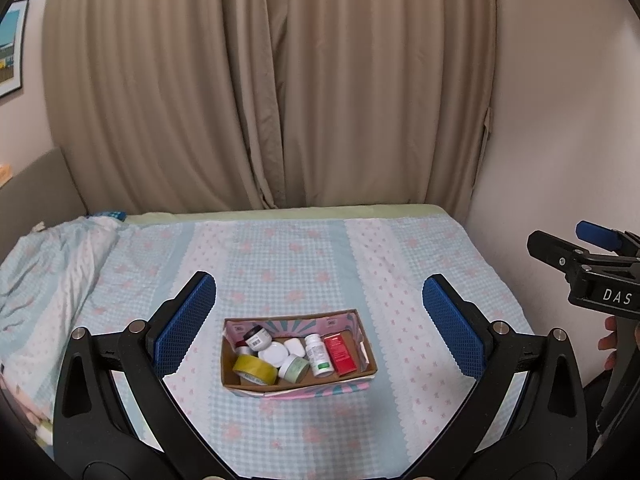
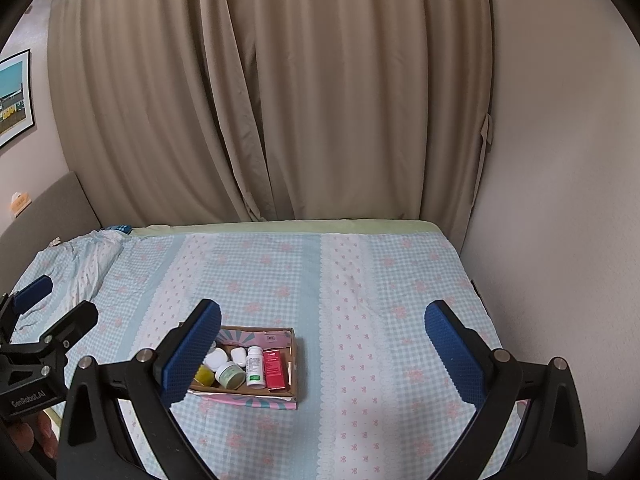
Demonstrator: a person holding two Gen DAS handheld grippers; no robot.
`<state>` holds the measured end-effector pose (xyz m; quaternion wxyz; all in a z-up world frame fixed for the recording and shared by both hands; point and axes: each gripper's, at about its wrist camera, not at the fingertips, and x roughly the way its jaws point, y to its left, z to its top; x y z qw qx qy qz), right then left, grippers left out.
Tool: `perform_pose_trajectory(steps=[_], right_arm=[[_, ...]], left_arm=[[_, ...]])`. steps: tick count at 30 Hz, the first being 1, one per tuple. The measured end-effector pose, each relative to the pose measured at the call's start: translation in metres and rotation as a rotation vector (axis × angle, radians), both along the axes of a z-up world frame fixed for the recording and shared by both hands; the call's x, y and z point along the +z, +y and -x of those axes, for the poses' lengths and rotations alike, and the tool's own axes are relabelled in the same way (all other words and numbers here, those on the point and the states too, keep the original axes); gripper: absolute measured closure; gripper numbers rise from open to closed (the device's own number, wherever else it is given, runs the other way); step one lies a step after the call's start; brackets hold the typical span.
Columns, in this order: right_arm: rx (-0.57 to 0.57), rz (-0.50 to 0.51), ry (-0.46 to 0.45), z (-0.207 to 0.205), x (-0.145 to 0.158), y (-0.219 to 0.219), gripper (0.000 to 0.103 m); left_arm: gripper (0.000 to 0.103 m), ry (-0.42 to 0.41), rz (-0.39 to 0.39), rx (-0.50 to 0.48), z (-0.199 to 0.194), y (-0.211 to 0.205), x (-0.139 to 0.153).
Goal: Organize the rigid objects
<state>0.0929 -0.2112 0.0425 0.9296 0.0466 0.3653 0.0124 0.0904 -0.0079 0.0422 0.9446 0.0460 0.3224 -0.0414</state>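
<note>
A small cardboard box [image 1: 370, 354] [image 2: 295, 364] sits on the bed. It holds a yellow tape roll [image 1: 255, 369], a dark-lidded jar [image 1: 256, 338], a white lid [image 1: 274, 353], a green jar [image 1: 294, 368] [image 2: 230, 374], a white bottle [image 1: 319, 354] [image 2: 255, 366] and a red carton [image 1: 340, 354] [image 2: 274, 370]. My left gripper [image 1: 318, 300] is open and empty, held above and before the box. My right gripper [image 2: 322, 328] is open and empty, to the right of the box; its left finger hides the box's left part.
The bed [image 1: 304, 256] has a blue checked sheet with pink flowers. A crumpled blanket [image 1: 52, 256] lies at the left. Beige curtains [image 1: 260, 80] hang behind, a wall [image 1: 560, 120] stands at the right, a headboard [image 2: 44, 212] at the left.
</note>
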Motion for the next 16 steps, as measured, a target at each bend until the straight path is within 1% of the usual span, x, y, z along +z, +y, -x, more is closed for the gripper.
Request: perform_pose_trajectory(steps=[2, 5, 8, 10, 14, 16], right_arm=[[0.001, 0.0, -0.003, -0.001, 0.001, 0.001, 0.001], [0.001, 0.001, -0.007, -0.002, 0.001, 0.003, 0.001], [0.002, -0.005, -0.011, -0.003, 0.0, 0.002, 0.001], [0.0, -0.014, -0.013, -0.004, -0.002, 0.0, 0.001], [-0.012, -0.038, 0.003, -0.007, -0.009, -0.004, 0.001], [-0.02, -0.045, 0.018, -0.009, -0.012, -0.007, 0.001]], left_arm=[[0.0, -0.006, 0.012, -0.002, 0.0, 0.002, 0.001], [0.0, -0.038, 0.023, 0.025, 0.005, 0.007, 0.004], [0.0, -0.063, -0.001, 0.055, 0.006, 0.01, 0.005], [0.0, -0.059, -0.019, 0.057, 0.005, 0.011, 0.004], [0.0, -0.028, -0.01, 0.056, -0.001, 0.013, -0.003], [0.0, 0.001, -0.008, 0.042, -0.005, 0.011, -0.009]])
